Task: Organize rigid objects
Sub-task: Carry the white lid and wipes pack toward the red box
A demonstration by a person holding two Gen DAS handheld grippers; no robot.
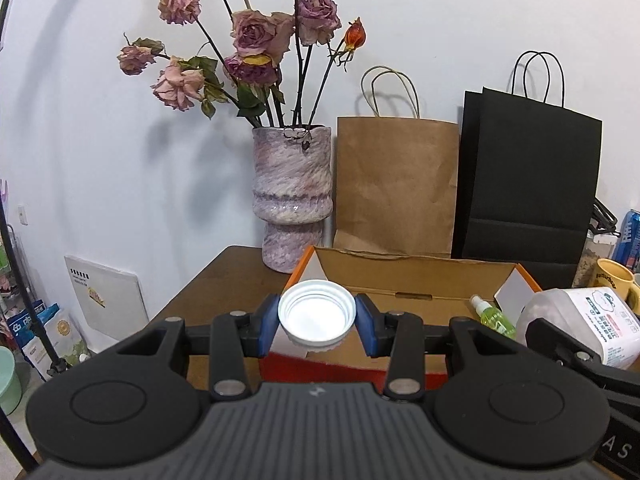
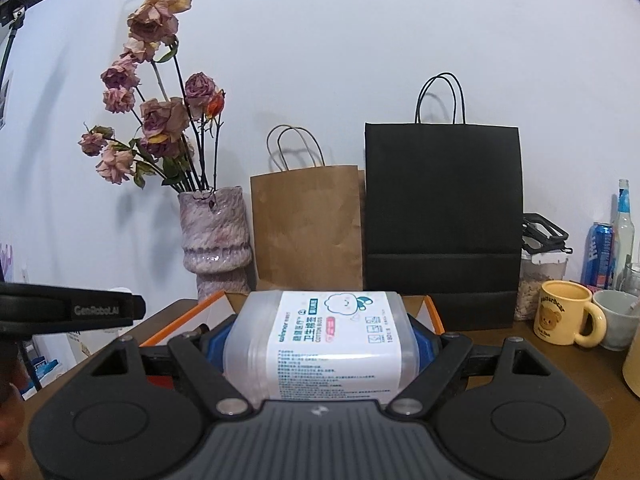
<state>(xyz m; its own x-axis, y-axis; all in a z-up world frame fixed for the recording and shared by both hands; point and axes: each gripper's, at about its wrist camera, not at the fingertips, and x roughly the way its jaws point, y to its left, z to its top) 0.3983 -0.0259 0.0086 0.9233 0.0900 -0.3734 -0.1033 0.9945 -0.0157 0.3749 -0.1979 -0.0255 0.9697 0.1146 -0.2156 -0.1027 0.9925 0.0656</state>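
My left gripper [image 1: 317, 318] is shut on a white threaded lid [image 1: 317, 314], its open side facing the camera, held above the near left corner of an orange cardboard box [image 1: 416, 270]. My right gripper [image 2: 320, 338] is shut on a clear plastic cotton-bud container [image 2: 320, 340] with a white printed label, held above the same box [image 2: 434, 312]. That container also shows in the left wrist view [image 1: 580, 320], at the right, with part of the right gripper. A small green spray bottle [image 1: 494, 316] lies inside the box.
A purple vase of dried roses [image 1: 292, 196], a brown paper bag [image 1: 396, 184] and a black paper bag [image 1: 528, 176] stand against the wall behind the box. At the right are a yellow bear mug [image 2: 564, 318], a grey cup [image 2: 618, 320], a blue can [image 2: 598, 254], a glass bottle [image 2: 624, 224] and a food jar [image 2: 540, 276].
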